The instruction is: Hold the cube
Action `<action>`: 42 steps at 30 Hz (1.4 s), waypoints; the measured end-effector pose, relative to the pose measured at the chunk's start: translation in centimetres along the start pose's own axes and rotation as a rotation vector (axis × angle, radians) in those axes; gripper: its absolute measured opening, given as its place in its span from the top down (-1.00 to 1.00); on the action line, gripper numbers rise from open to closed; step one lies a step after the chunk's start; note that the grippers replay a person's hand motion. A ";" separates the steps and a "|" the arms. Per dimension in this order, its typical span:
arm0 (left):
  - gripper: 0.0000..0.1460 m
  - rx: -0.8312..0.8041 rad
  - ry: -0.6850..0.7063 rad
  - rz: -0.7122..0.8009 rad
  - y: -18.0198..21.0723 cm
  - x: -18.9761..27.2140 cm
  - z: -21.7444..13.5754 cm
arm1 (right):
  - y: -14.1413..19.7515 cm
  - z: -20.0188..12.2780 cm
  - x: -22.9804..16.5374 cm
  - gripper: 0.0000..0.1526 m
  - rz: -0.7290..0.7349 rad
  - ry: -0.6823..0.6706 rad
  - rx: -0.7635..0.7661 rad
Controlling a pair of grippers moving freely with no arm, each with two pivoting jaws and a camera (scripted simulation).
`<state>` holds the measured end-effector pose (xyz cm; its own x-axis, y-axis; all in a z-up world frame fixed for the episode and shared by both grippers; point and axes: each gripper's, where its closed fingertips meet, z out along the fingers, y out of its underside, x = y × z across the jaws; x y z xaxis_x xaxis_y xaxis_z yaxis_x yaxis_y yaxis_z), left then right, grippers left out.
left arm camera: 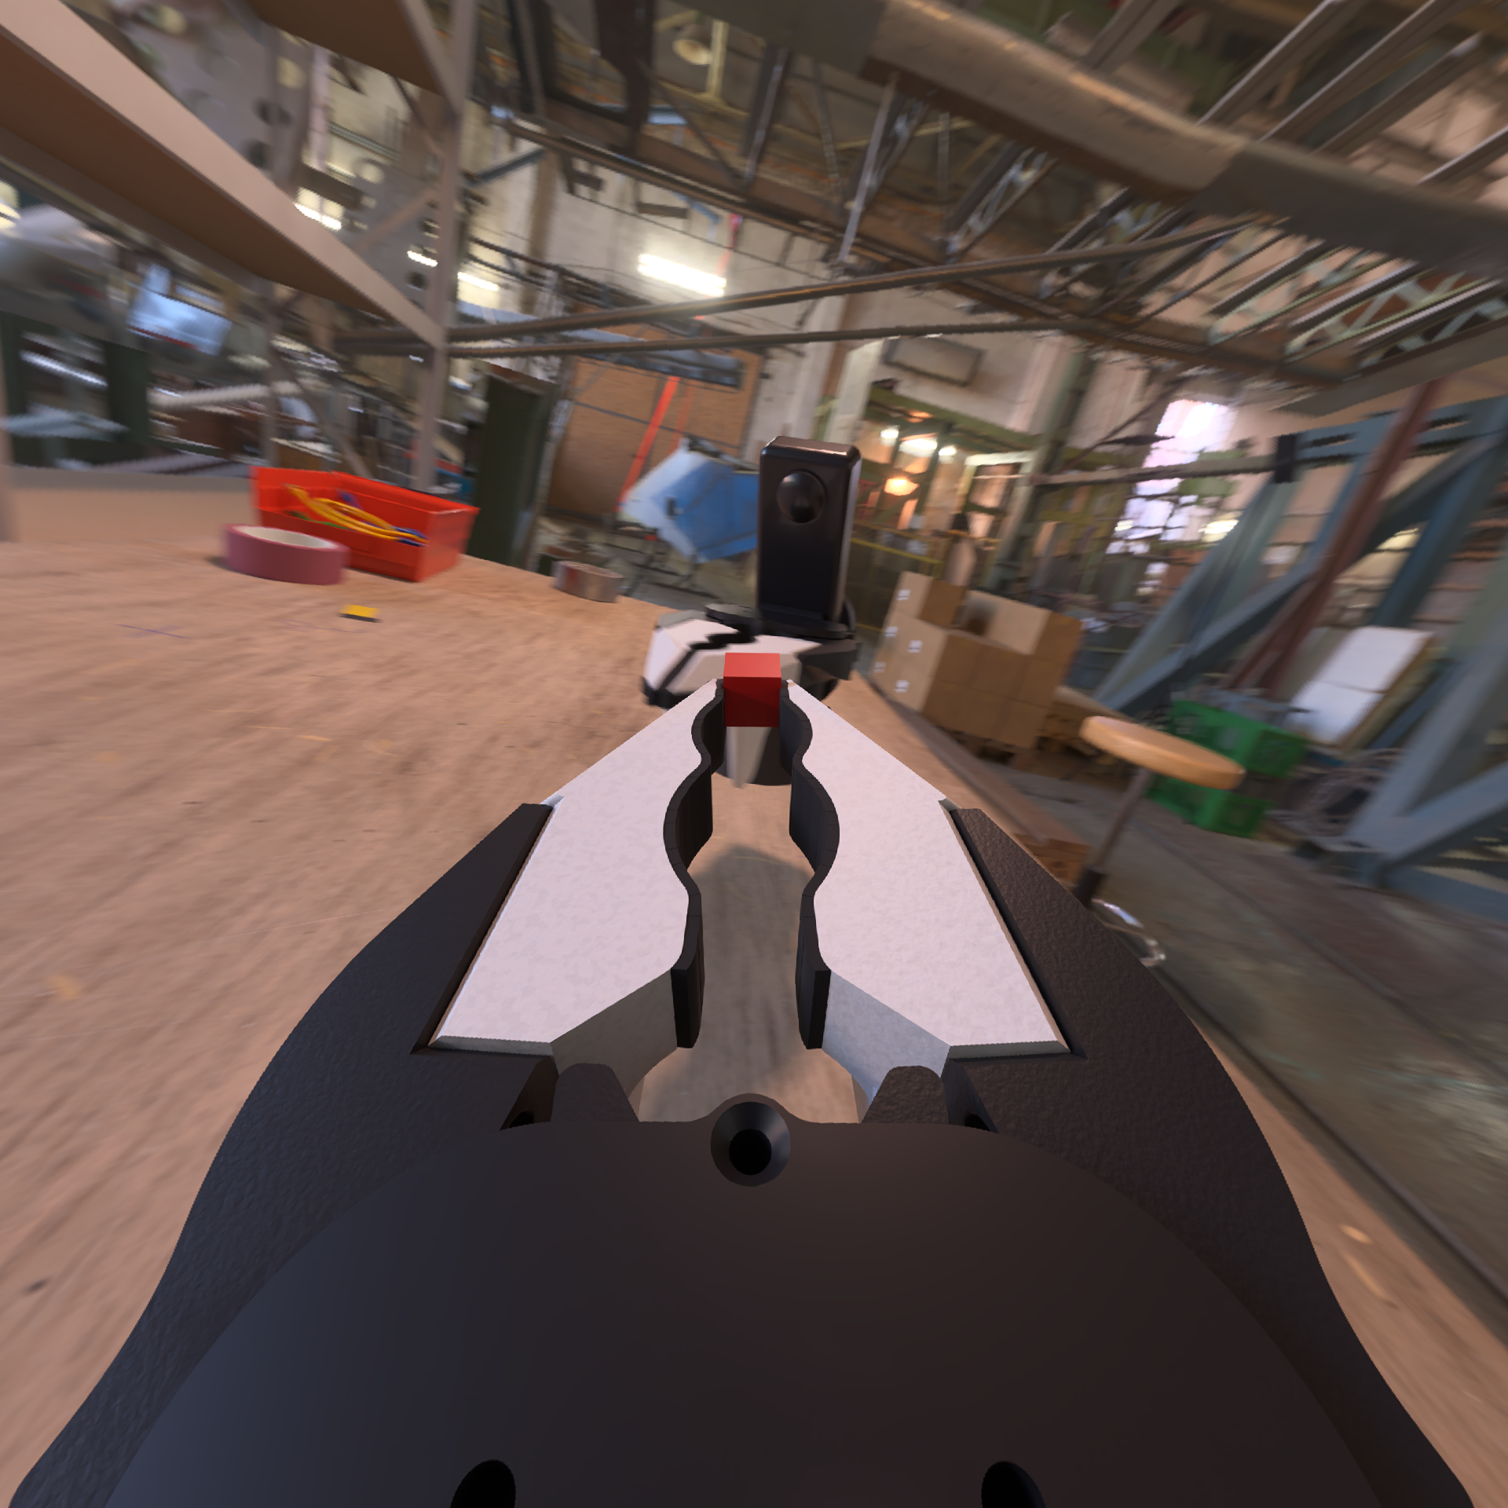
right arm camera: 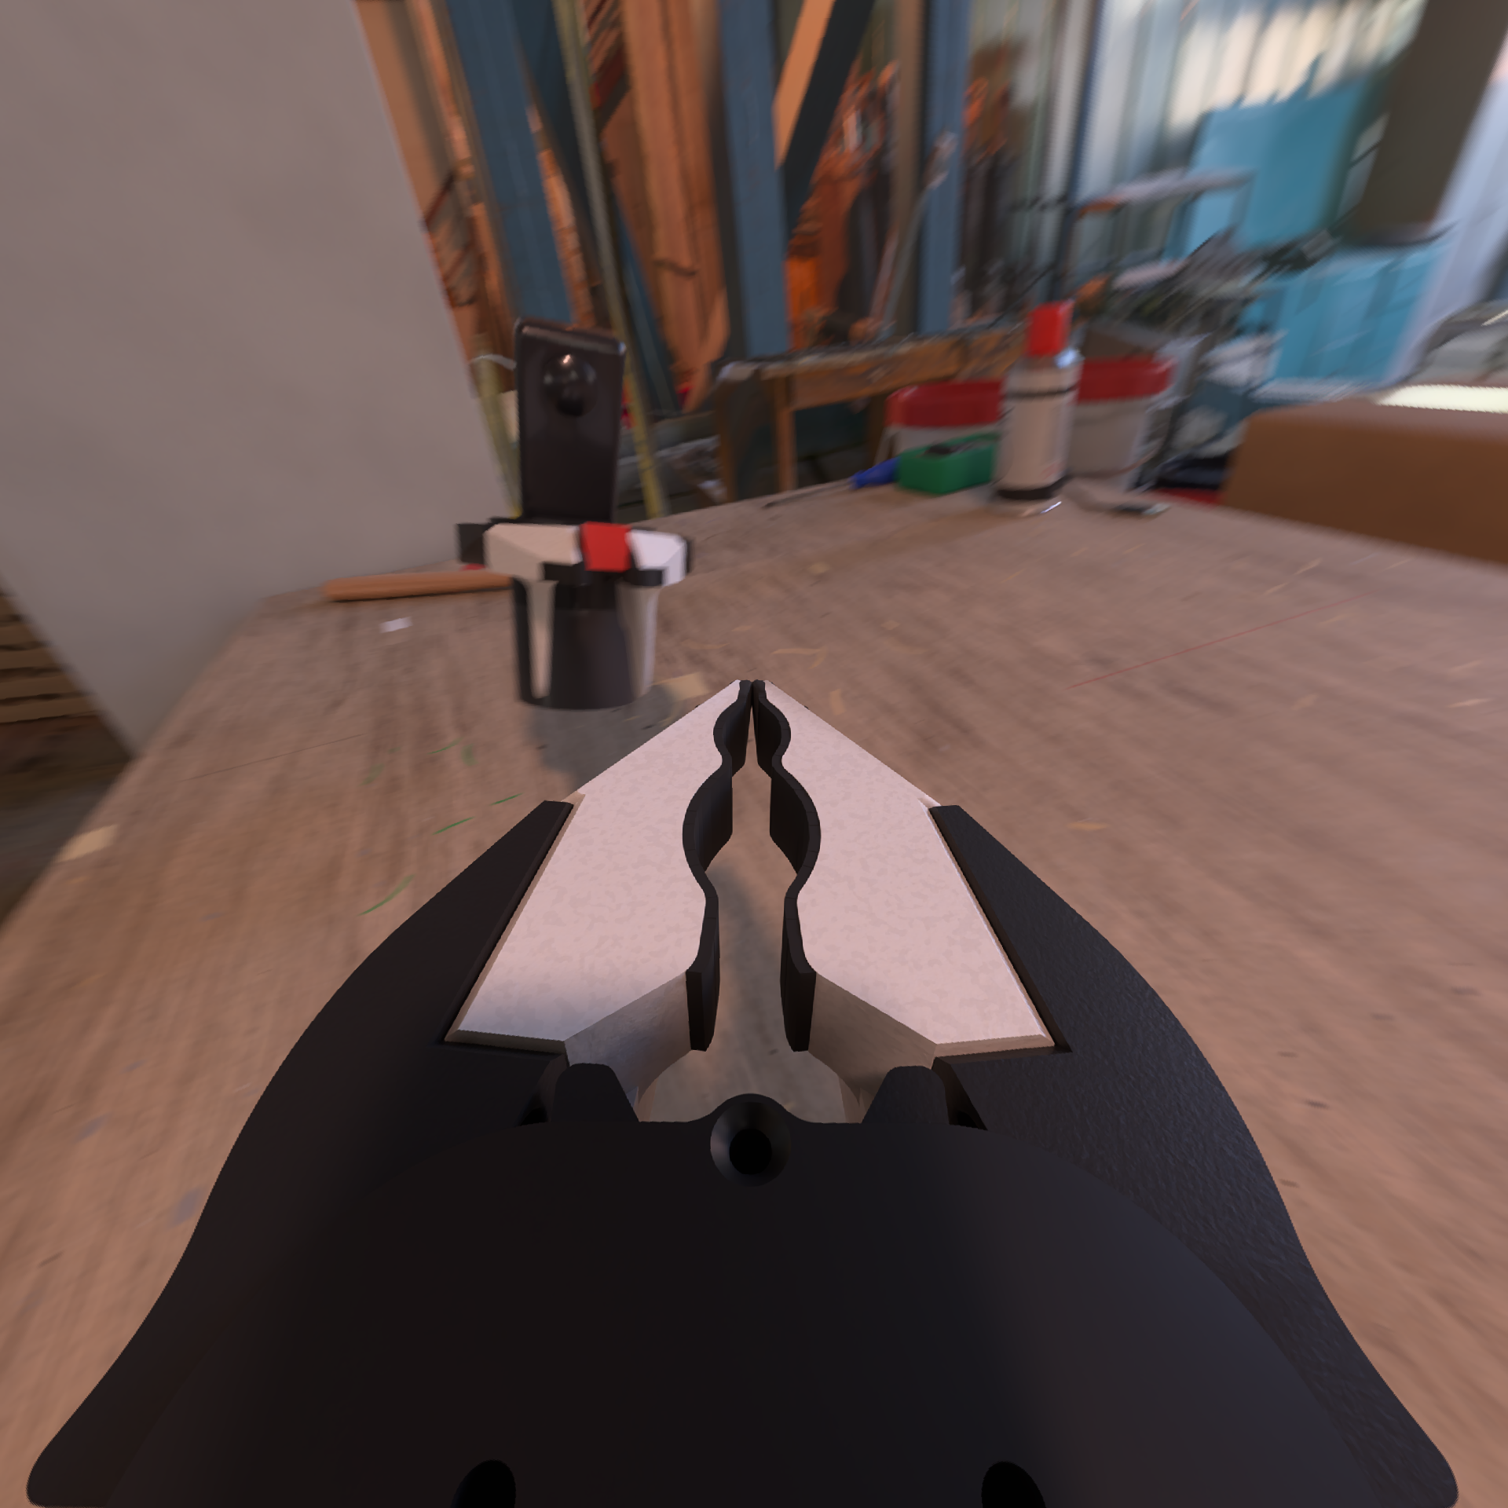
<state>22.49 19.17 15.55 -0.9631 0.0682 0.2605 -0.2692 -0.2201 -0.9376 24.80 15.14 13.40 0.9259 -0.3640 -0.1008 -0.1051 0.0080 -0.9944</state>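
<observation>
A small red cube [left arm camera: 751, 700] sits between the fingertips of my left gripper [left arm camera: 751, 694], which is shut on it and holds it above the wooden table [left arm camera: 245, 775]. In the right wrist view the same cube [right arm camera: 604, 545] shows in the left gripper [right arm camera: 605, 548] at the far left. My right gripper [right arm camera: 752, 685] is shut and empty, with its tips touching, low over the table. It also shows in the left wrist view [left arm camera: 708, 643] just beyond the cube, facing it, partly hidden behind it.
A red bin [left arm camera: 367, 522], a pink tape roll [left arm camera: 281, 553] and a grey tape roll [left arm camera: 587, 581] stand at the far left of the table. A spray can [right arm camera: 1040, 408], a green box [right arm camera: 946, 465] and a brown box [right arm camera: 1371, 465] stand at its back edge. A wooden stick [right arm camera: 416, 583] lies behind the left gripper.
</observation>
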 end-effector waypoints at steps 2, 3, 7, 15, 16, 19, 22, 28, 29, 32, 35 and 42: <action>0.85 -0.004 0.069 -0.041 0.3 0.9 0.2 | -1.1 -0.7 0.7 1.00 -0.071 0.083 0.057; 0.84 -0.016 0.064 -0.022 0.5 1.0 0.3 | -1.6 -1.1 0.8 1.00 -0.088 0.086 0.082; 0.85 -0.035 0.005 0.072 0.5 0.7 0.3 | -1.7 -1.8 -0.2 1.00 -0.021 -0.048 0.037; 0.85 -0.049 -0.030 0.164 0.2 0.6 0.0 | -0.4 -2.2 -2.0 0.79 0.052 -0.208 -0.063; 0.85 -0.050 -0.032 0.165 0.2 0.6 0.0 | -0.4 -2.2 -2.3 0.83 0.043 -0.215 -0.064; 0.85 -0.054 -0.034 0.159 0.4 0.4 0.0 | -0.6 -2.0 -2.4 0.87 0.036 -0.214 -0.058; 0.85 -0.058 -0.032 0.157 0.5 0.4 0.0 | -0.6 -2.0 -2.3 0.90 0.049 -0.217 -0.053; 0.85 -0.070 -0.022 0.157 0.8 0.6 0.2 | -0.2 -1.6 -1.9 0.97 0.028 -0.178 -0.072; 0.85 -0.076 -0.019 0.160 0.9 0.7 0.3 | -0.3 -1.6 -1.9 0.98 0.027 -0.178 -0.067; 0.85 -0.099 -0.014 0.176 1.5 0.8 0.5 | -0.6 -1.6 -2.0 1.00 0.002 -0.167 -0.054; 0.85 -0.141 -0.040 0.226 2.3 0.5 0.7 | -1.0 -1.5 -2.5 1.00 -0.031 -0.158 -0.047; 0.85 -0.220 -0.054 0.292 3.5 0.6 1.0 | -0.6 -0.8 -2.4 1.00 -0.048 -0.125 -0.070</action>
<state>20.99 17.48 12.62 -0.9996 -0.0189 -0.0189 0.0191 -0.0082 -0.9998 22.32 15.26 14.25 0.9679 -0.2438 -0.0603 -0.0804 -0.0732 -0.9941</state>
